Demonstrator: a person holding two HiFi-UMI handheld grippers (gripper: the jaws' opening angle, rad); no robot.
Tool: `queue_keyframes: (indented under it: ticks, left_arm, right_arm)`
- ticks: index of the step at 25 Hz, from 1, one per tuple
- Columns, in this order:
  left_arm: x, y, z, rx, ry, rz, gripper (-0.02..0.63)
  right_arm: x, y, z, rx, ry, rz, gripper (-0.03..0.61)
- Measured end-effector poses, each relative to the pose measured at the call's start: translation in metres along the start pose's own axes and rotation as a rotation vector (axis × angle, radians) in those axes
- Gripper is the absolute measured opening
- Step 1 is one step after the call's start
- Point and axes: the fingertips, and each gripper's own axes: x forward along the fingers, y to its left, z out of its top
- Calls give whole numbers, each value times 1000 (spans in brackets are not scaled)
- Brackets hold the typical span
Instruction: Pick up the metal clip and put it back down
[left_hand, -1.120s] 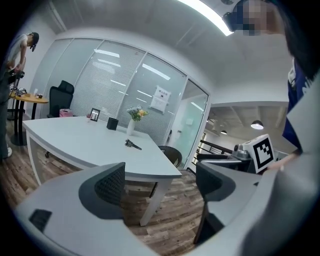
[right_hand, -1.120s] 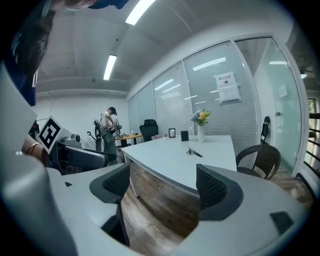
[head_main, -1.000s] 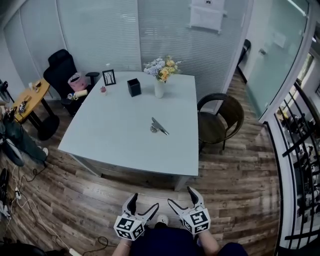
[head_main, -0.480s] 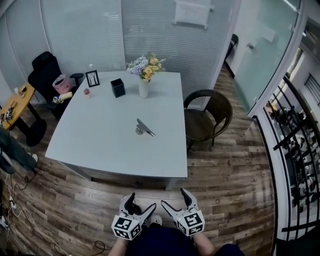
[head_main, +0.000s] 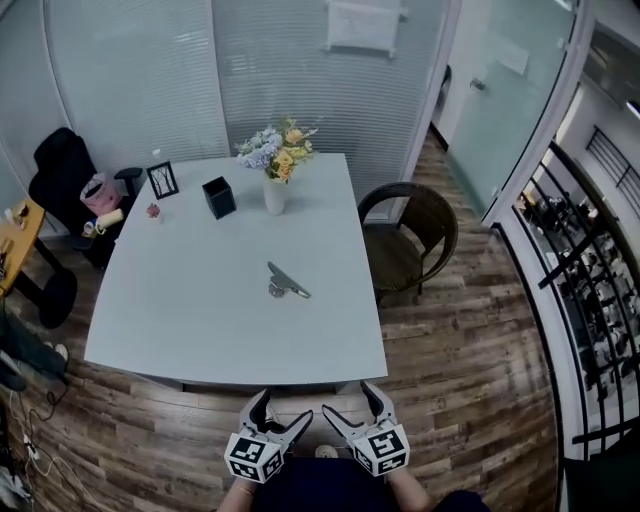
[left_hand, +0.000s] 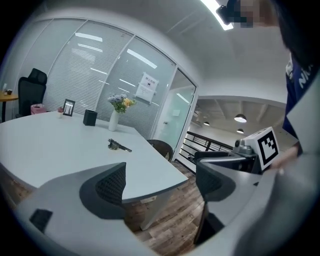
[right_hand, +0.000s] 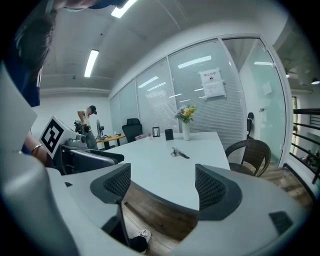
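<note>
The metal clip (head_main: 287, 283) lies flat near the middle of the table (head_main: 170, 320), well ahead of both hand-held grippers and slightly nearer the line of the left one. The left hand-held gripper (head_main: 288, 403) and the right hand-held gripper (head_main: 347, 398) hang side by side over the wooden floor (head_main: 455, 400), short of the table's near edge, each with its jaws spread and nothing between them. Far beyond the clip stand a vase of flowers (head_main: 274, 185), a black box (head_main: 218, 197) and a small picture frame (head_main: 162, 180). A wicker chair (head_main: 410, 235) sits ahead to the right, with blinded glass walls (head_main: 140, 90) behind.
</note>
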Motion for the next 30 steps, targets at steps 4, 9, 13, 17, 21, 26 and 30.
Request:
queue_keyframes:
  ticks: [4,9,13,17,21,26,30]
  left_arm:
    - [13,43,23,22,2,-30,431]
    - [24,97,46,43,11,-68,431]
    - [31,127,59,60,23,-106,431]
    - [37,159,74,75,25,-126,431]
    - [37,182,84,79,22,-131,431]
    - [40,199,88,62,20,-102,431]
    - [45,203,84,42,26,-72,431]
  right_arm:
    - [41,-1,13,8,1,-37,393]
    - [93,7,35,11,-10,-74,390]
    - [124,12,45,14,-7,-109,388]
    - [155,21,54,3,-2,-129,387]
    - [177,26,62,10,-4,-138,387]
    - [197,30,70,-63,17,-118,387]
    - [207,28,77,-75,4,-85,387]
